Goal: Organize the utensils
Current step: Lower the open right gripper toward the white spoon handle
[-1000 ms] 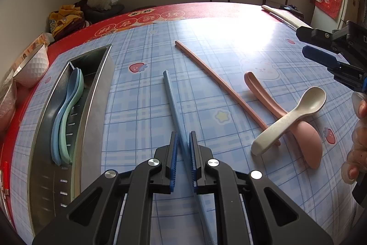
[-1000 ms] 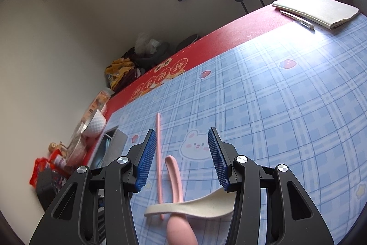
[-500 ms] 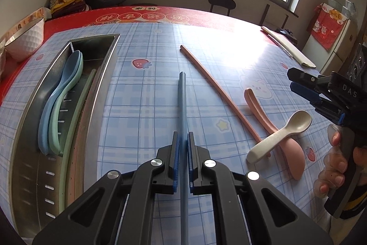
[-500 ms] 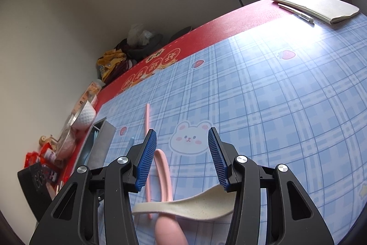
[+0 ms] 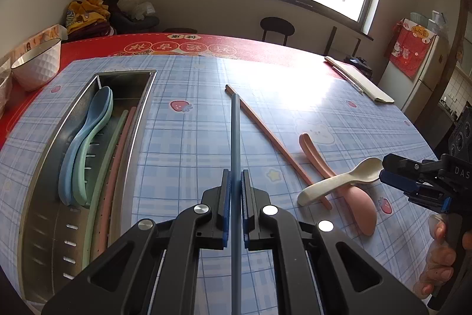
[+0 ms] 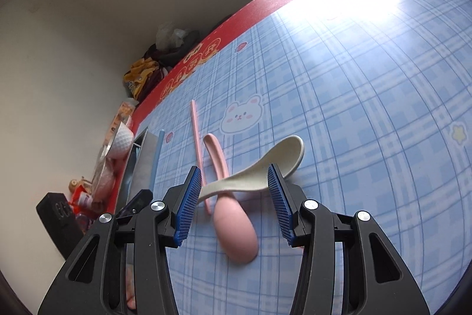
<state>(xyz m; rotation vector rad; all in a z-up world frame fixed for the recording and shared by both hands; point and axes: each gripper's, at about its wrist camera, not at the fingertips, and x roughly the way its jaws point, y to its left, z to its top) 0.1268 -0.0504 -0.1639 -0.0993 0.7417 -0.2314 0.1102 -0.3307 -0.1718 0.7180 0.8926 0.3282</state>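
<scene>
- Blue checked counter (image 5: 183, 138), red border, window behind.
- Left tongs (image 5: 235, 191): closed tight on blue chopstick (image 5: 235, 138), lifted above the counter.
- Right tongs (image 6: 234, 191): wide open, holding nothing, over cream spoon (image 6: 265, 164) lying across pink spoon (image 6: 233, 223).
- Beside them: one pink chopstick (image 5: 274, 143).
- Metal tray (image 5: 44, 197): two spoons, two chopsticks.

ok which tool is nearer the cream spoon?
Right. The right tool is open, its fingers straddling the cream spoon just above it. The left tool is off to the spoon's left, shut on the blue chopstick.
</scene>
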